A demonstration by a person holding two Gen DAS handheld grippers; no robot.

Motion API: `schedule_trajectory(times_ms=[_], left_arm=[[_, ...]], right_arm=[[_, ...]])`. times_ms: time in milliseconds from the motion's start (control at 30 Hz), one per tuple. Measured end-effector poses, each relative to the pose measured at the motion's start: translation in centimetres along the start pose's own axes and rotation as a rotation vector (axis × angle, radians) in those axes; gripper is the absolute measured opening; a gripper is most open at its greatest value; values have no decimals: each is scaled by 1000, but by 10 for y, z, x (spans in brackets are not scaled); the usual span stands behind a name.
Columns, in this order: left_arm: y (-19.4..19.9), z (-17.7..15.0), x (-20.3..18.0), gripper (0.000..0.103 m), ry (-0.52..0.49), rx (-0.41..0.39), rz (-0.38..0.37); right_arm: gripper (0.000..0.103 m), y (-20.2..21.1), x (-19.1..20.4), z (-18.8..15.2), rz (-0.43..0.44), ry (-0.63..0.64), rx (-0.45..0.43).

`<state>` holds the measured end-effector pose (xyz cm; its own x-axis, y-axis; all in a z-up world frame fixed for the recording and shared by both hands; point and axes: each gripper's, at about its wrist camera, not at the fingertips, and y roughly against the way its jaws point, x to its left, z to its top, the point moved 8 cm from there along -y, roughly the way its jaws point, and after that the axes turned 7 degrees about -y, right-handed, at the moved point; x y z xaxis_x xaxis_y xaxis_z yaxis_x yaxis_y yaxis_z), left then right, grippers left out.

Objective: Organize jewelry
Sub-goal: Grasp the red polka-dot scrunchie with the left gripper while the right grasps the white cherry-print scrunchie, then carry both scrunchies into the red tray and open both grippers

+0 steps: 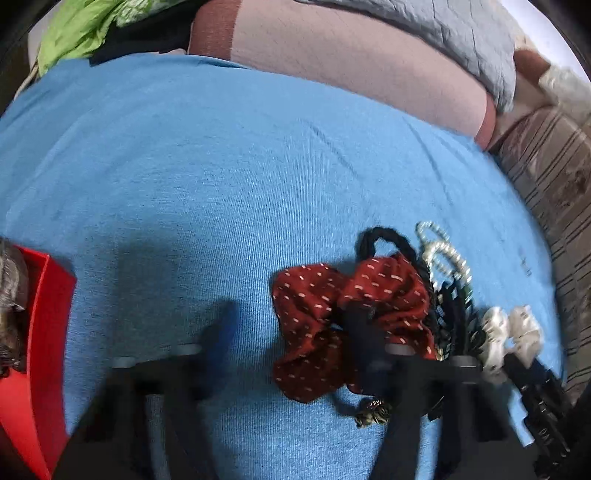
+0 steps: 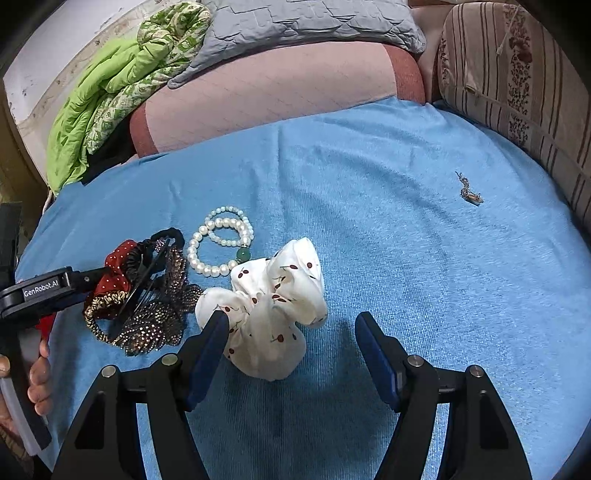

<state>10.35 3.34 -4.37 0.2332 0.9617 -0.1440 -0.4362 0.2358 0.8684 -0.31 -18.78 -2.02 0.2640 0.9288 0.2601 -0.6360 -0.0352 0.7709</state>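
Note:
A heap of accessories lies on the blue cloth (image 2: 406, 258): a red dotted scrunchie (image 1: 332, 306), black hair ties and a comb (image 1: 454, 314), pearl bracelets (image 2: 221, 240), a brown beaded piece (image 2: 159, 321) and a white cherry-print scrunchie (image 2: 273, 310). My left gripper (image 1: 291, 332) is open, its right finger over the red scrunchie; it also shows in the right wrist view (image 2: 85, 278). My right gripper (image 2: 291, 328) is open around the white scrunchie, the left finger (image 2: 210, 343) touching it. A red box (image 1: 40, 332) sits at the far left.
A small metal earring or chain (image 2: 469, 192) lies alone at the right on the cloth. A pink pillow (image 2: 277, 92), a grey quilted pad (image 2: 303, 18) and a green blanket (image 2: 110, 92) lie behind. A striped cushion (image 2: 517, 92) borders the right.

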Motion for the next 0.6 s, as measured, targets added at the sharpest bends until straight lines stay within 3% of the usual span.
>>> schedule_trajectory(times_ms=[33, 67, 133, 167, 500, 600], left_arm=[[0, -1, -3, 10, -9, 11, -15], [-1, -3, -7, 5, -5, 37, -44], [5, -3, -7, 5, -2, 27, -35], [11, -4, -9, 5, -7, 20, -31], [81, -25, -10, 5, 45, -55, -78], [100, -34, -12, 5, 41, -84, -56]], right_arm=[[65, 0, 0, 0, 2, -4, -1], [58, -1, 0, 0, 10, -9, 3], [27, -3, 1, -2, 12, -9, 19], [22, -3, 1, -3, 14, -9, 24], [16, 30, 4, -5, 44, -30, -5], [15, 44, 8, -8, 56, -27, -17]])
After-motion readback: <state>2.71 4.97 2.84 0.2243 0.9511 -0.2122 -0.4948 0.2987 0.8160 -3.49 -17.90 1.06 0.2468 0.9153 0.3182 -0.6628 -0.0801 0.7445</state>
